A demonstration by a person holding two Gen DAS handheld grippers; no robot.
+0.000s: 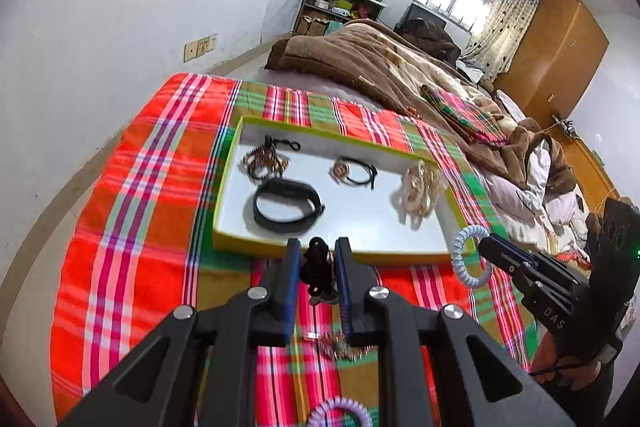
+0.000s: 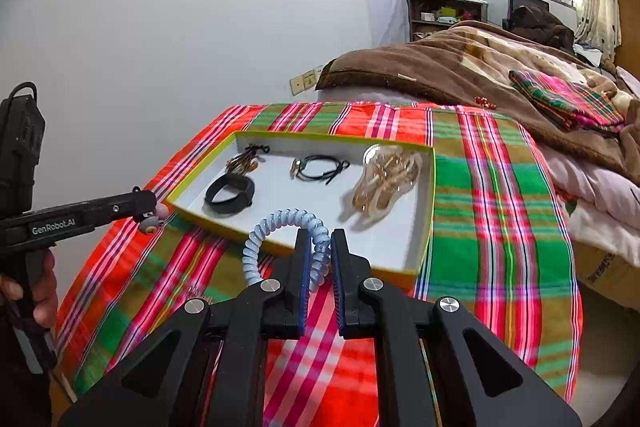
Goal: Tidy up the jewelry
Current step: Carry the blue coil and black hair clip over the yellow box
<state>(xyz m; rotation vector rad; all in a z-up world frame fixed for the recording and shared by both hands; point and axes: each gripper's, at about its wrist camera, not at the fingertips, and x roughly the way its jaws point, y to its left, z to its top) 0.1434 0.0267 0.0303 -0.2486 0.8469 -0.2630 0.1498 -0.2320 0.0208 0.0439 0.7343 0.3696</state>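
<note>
A shallow box with a yellow-green rim (image 1: 224, 211) (image 2: 424, 259) lies on the plaid cloth. In it are a black wristband (image 1: 286, 205) (image 2: 230, 191), a beaded bracelet (image 1: 264, 161) (image 2: 242, 161), a black cord pendant (image 1: 354, 171) (image 2: 318, 167) and a clear bag of gold pieces (image 1: 420, 193) (image 2: 386, 183). My left gripper (image 1: 318, 247) is shut on a black cord ornament (image 1: 316, 267) just before the box's near rim. My right gripper (image 2: 320, 239) is shut on a pale blue coil bracelet (image 2: 280, 227) (image 1: 464, 259) at the box's near right corner.
A purple coil band (image 1: 340, 411) and a small metal chain piece (image 1: 344, 345) lie on the cloth (image 1: 132, 227) below the left gripper. A brown blanket (image 1: 360, 55) and folded plaid cloth (image 2: 564, 99) lie behind the box. A white wall is to the left.
</note>
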